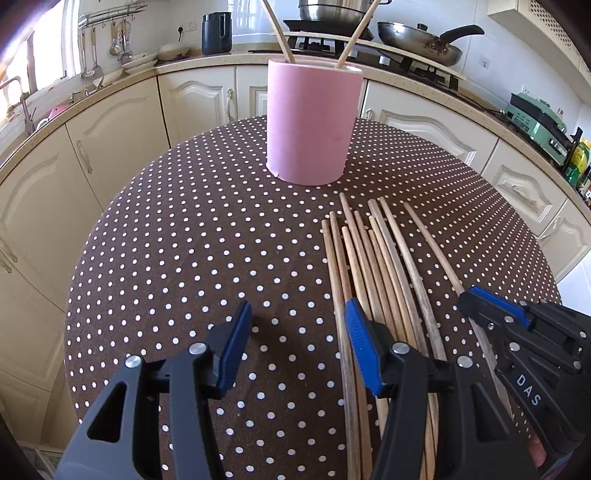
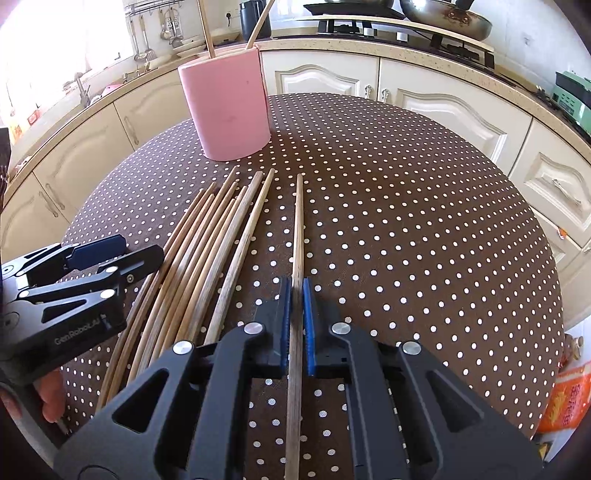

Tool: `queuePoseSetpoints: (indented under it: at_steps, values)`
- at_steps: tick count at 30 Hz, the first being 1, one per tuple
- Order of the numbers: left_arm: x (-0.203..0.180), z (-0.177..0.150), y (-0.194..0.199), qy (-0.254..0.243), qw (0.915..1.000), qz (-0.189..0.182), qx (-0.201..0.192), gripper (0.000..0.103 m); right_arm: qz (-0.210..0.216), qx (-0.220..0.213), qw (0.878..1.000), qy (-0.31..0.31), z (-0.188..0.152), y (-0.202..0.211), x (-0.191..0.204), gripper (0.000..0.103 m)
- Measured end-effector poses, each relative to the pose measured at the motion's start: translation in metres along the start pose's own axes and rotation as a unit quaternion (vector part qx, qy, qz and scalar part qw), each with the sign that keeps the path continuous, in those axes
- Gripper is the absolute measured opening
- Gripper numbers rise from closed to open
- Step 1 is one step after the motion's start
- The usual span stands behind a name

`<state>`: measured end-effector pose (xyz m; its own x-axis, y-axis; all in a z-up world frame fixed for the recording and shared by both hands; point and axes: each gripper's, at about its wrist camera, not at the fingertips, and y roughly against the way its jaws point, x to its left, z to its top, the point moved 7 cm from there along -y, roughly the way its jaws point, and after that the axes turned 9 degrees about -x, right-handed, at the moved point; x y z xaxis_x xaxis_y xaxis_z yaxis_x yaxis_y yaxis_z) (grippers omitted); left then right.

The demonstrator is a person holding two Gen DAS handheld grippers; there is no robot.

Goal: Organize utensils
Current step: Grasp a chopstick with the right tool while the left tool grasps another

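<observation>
A pink cylindrical cup (image 1: 308,125) (image 2: 229,107) stands at the far side of the round polka-dot table (image 1: 177,240) (image 2: 406,221), with two chopsticks leaning inside it. Several wooden chopsticks (image 1: 369,266) (image 2: 207,243) lie side by side in front of the cup. My right gripper (image 2: 296,291) (image 1: 476,295) is shut on one chopstick (image 2: 298,221) that lies apart, to the right of the bundle. My left gripper (image 1: 297,314) (image 2: 110,251) hovers open at the bundle's left edge; only tablecloth shows between its fingers, and its right finger (image 1: 360,339) sits over the sticks.
Cream cabinets (image 1: 122,140) and a counter curve behind the table. A stove with a pot and a frying pan (image 1: 421,40) stands at the back, a dark kettle (image 1: 217,33) to its left, a green appliance (image 1: 535,122) at right. An orange bag (image 2: 565,398) sits beside the table.
</observation>
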<state>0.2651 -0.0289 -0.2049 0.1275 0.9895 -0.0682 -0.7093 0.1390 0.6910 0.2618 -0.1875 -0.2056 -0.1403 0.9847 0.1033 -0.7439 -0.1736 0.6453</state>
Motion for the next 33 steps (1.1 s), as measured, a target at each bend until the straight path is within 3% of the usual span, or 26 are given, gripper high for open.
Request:
queuePoseSetpoints:
  at_steps: [6, 10, 12, 13, 16, 17, 22, 26, 33]
  values:
    - [0.000, 0.011, -0.013, 0.006, 0.9997, 0.018, 0.015, 0.053, 0.004, 0.000, 1.000, -0.006, 0.002, -0.001, -0.003, 0.007]
    - [-0.004, 0.017, -0.021, -0.017, 0.9985, 0.046, 0.024, 0.053, 0.006, 0.000, 1.000, -0.011, 0.003, 0.000, -0.004, 0.007]
    - [-0.006, 0.018, -0.023, -0.019, 0.9987, 0.043, 0.021, 0.053, 0.009, 0.001, 1.000, -0.017, 0.004, 0.000, -0.005, 0.007]
    - [-0.006, 0.019, -0.024, -0.018, 0.9987, 0.043, 0.019, 0.049, 0.011, 0.001, 1.000, -0.019, 0.004, 0.000, -0.006, 0.007]
    - [-0.003, 0.020, -0.021, -0.017, 0.9985, 0.051, 0.013, 0.010, 0.009, 0.002, 1.000, -0.023, 0.004, 0.002, -0.007, 0.007]
    - [-0.003, 0.019, -0.021, -0.020, 0.9985, 0.051, 0.011, 0.008, 0.008, 0.002, 1.000, -0.026, 0.003, 0.002, -0.008, 0.007]
    - [0.001, 0.008, -0.010, -0.020, 0.9993, 0.031, 0.009, 0.006, 0.005, 0.013, 0.999, -0.042, -0.003, 0.012, -0.010, 0.007]
    - [0.003, -0.004, 0.003, -0.016, 0.9997, -0.007, 0.017, 0.006, 0.012, 0.024, 0.999, -0.024, -0.011, 0.022, -0.004, 0.008]
    - [0.005, -0.006, 0.005, -0.010, 0.9999, -0.007, 0.007, 0.007, -0.006, 0.021, 1.000, 0.003, -0.004, 0.013, -0.001, 0.008]
